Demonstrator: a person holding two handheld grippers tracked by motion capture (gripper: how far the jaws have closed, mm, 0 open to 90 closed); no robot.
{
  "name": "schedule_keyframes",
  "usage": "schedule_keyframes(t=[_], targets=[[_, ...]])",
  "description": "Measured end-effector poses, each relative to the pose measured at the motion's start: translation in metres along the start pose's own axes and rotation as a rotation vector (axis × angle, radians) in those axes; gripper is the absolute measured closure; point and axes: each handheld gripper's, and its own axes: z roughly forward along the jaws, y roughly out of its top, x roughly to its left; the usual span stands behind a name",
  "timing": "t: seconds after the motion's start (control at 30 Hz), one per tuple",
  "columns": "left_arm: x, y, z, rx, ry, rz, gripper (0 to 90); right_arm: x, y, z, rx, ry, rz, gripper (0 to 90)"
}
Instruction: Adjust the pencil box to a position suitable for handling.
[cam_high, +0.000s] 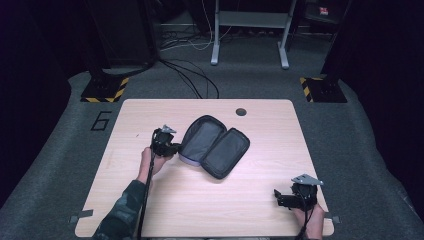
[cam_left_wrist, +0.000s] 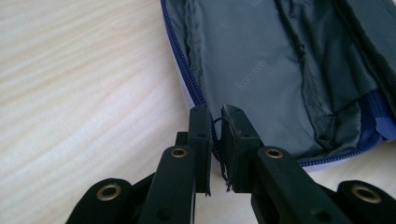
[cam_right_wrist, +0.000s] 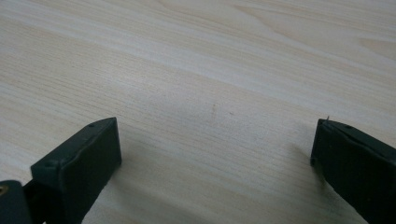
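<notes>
The left gripper (cam_left_wrist: 214, 123) has its fingers (cam_left_wrist: 201, 140) pinched tight on the near rim of the dark grey fabric zip pouch (cam_high: 214, 145), right at the blue zipper edge (cam_left_wrist: 187, 79), and that looks like a hold to steady or lift the flap. The pouch lies spread open like a book in the middle of the pale wooden tabletop (cam_high: 165, 200), both halves facing up, and the grey lining (cam_left_wrist: 261, 70) shows nothing inside, just seams and a flat inner pocket. Over at the near right corner, the right gripper (cam_high: 281, 196) sits low over bare wood, its fingers (cam_right_wrist: 79, 163) spread wide with nothing between them, well apart from the pouch, seemingly waiting its turn.
</notes>
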Motion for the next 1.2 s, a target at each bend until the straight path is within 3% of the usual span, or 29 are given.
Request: schedule_keyframes(t=[0.1, 0.27, 0.57, 1.1, 1.2], targets=[[-0.003, -0.003, -0.006, -0.012, -0.019, -0.027, 81.1, 0.000, 0.000, 0.000, -0.004, 0.000, 0.004, 1.3], [-0.012, -0.009, -0.012, 0.009, -0.019, -0.018, 80.4, 0.000, 0.000, 0.000, -0.005, -0.001, 0.004, 1.3], [-0.027, -0.025, -0.022, -0.013, -0.047, -0.022, 77.8, 0.000, 0.000, 0.001, -0.006, -0.001, 0.007, 1.3], [-0.049, -0.054, -0.033, -0.074, -0.151, -0.092, 73.6, 0.001, 0.000, 0.001, -0.005, 0.001, 0.014, 1.3], [-0.051, -0.059, -0.034, -0.083, -0.196, -0.114, 71.1, 0.001, 0.000, 0.001, -0.005, 0.000, 0.015, 1.4]])
